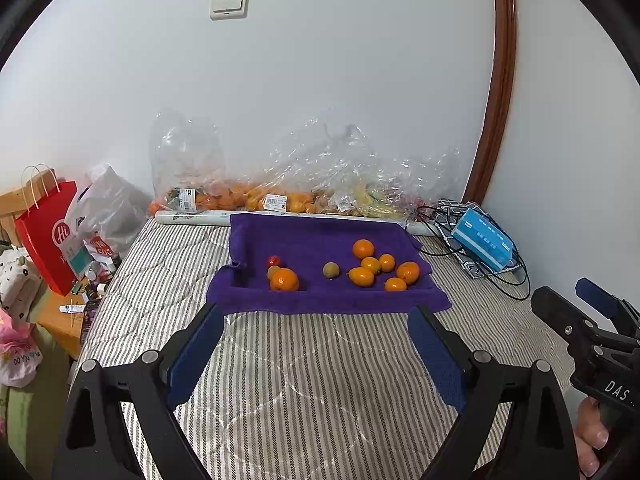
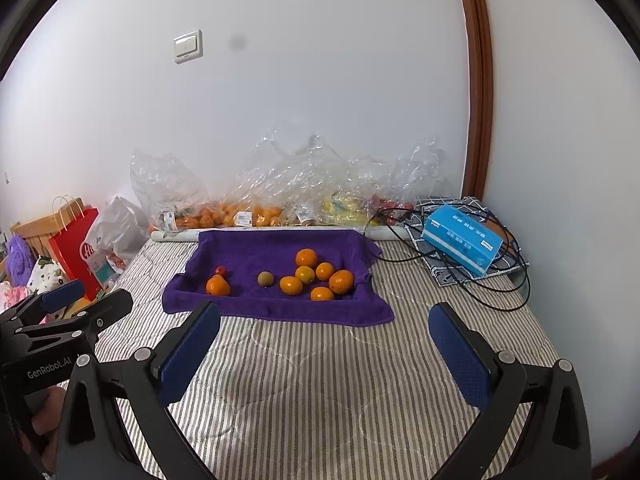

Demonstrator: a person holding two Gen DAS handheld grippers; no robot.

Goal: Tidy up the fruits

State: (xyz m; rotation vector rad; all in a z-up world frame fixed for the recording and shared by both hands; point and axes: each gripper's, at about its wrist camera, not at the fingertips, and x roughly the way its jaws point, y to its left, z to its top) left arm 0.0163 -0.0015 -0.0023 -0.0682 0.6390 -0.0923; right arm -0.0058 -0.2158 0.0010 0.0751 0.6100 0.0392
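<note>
Both of my tools hang above the striped quilt (image 1: 304, 384), short of the purple towel (image 1: 304, 240) ahead. My left gripper (image 1: 316, 354) stands wide and holds nothing; my right gripper (image 2: 324, 354) likewise stands wide and empty.

Fruit on the towel, counted: seven orange citrus fruits, two small greenish-brown fruits, one small red fruit.
- Ahead and right of my left gripper: a cluster of six oranges (image 1: 380, 266), some touching one another.
- Ahead and left: one larger orange (image 1: 284, 280), with a greenish-brown fruit (image 1: 273, 270) and the red fruit (image 1: 274, 260) just behind it.
- Between the groups, apart from both: the second greenish-brown fruit (image 1: 331, 270).

Judgement: the fruit lies partly grouped, which fits either sorting under way or a mixed spread awaiting it. No step is in hand. Any next pick calls for reaching forward over the towel's near edge and closing on one round fruit without nudging its neighbours.

Beyond the towel, clear plastic bags (image 1: 280, 184) hold more fruit, uncounted.
</note>
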